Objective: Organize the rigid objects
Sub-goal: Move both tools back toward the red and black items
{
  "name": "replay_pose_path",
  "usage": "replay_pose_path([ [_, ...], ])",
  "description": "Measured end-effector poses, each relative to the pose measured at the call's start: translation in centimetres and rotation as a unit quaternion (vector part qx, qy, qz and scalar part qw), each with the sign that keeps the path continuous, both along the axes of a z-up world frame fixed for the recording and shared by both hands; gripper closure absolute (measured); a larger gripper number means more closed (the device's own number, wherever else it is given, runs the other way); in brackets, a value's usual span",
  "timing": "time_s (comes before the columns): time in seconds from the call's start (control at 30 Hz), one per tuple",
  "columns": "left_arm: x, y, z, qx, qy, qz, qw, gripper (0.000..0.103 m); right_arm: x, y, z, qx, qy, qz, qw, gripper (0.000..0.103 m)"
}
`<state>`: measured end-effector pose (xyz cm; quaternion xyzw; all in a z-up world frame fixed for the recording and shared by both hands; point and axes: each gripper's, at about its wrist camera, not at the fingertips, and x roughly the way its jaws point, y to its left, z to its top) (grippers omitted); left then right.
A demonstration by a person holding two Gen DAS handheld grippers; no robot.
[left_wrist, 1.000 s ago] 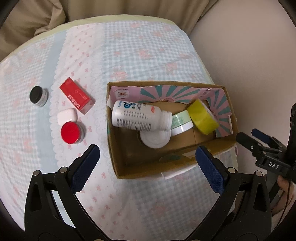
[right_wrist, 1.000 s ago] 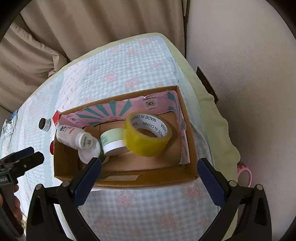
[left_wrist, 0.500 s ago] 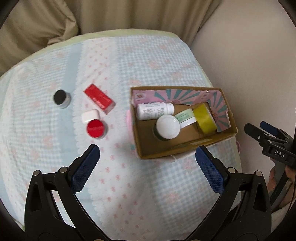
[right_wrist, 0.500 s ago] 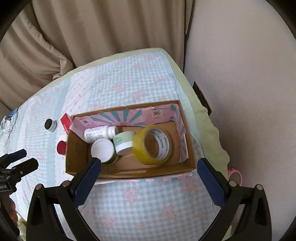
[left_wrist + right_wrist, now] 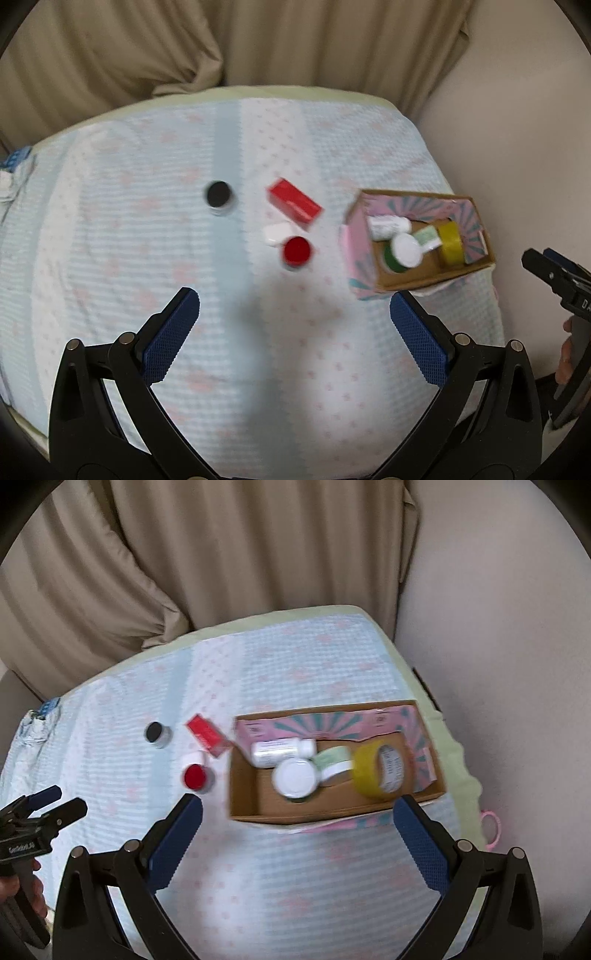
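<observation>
A cardboard box (image 5: pixel 424 277) (image 5: pixel 251 805) with a pink patterned lining sits at the right of the bed. It holds a white bottle (image 5: pixel 280 751), a white-lidded green jar (image 5: pixel 295 778), a pale green jar (image 5: pixel 334 762) and a yellow tape roll (image 5: pixel 380 768). On the cloth left of it lie a red box (image 5: pixel 293 205) (image 5: pixel 207 734), a white case (image 5: pixel 277 233), a red-lidded jar (image 5: pixel 296 250) (image 5: pixel 195 777) and a black-lidded jar (image 5: pixel 218 195) (image 5: pixel 157 734). My left gripper (image 5: pixel 295 332) and right gripper (image 5: pixel 297 845) are open, empty and high above the bed.
The bed has a pale blue and pink checked cloth (image 5: pixel 147 240). Beige curtains (image 5: pixel 240 554) hang behind it and a bare wall (image 5: pixel 498 646) stands to the right. A small blue and white item (image 5: pixel 14 166) lies at the far left edge. A pink ring (image 5: pixel 491 829) lies beyond the right edge.
Both grippers have pulled back and risen from the box, so the whole bed shows. The left view has swung left toward the loose items. The box contents settled upright.
</observation>
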<state>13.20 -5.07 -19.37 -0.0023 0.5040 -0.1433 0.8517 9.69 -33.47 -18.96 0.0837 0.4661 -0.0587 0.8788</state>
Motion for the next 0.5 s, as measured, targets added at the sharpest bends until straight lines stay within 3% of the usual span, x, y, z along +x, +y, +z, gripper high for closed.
replay_pose_path([
  [0.23,2.9,7.0,-0.2,0.003,-0.011,0.007,0.9999,0.0,1.2,7.1,0.1,0.005,-0.009,0.004,1.0,0.0],
  [0.5,8.3,11.8,-3.0,0.018,-0.007,-0.013,0.9997,0.0,4.0,14.3,-3.0,0.004,0.011,-0.003,1.0,0.0],
])
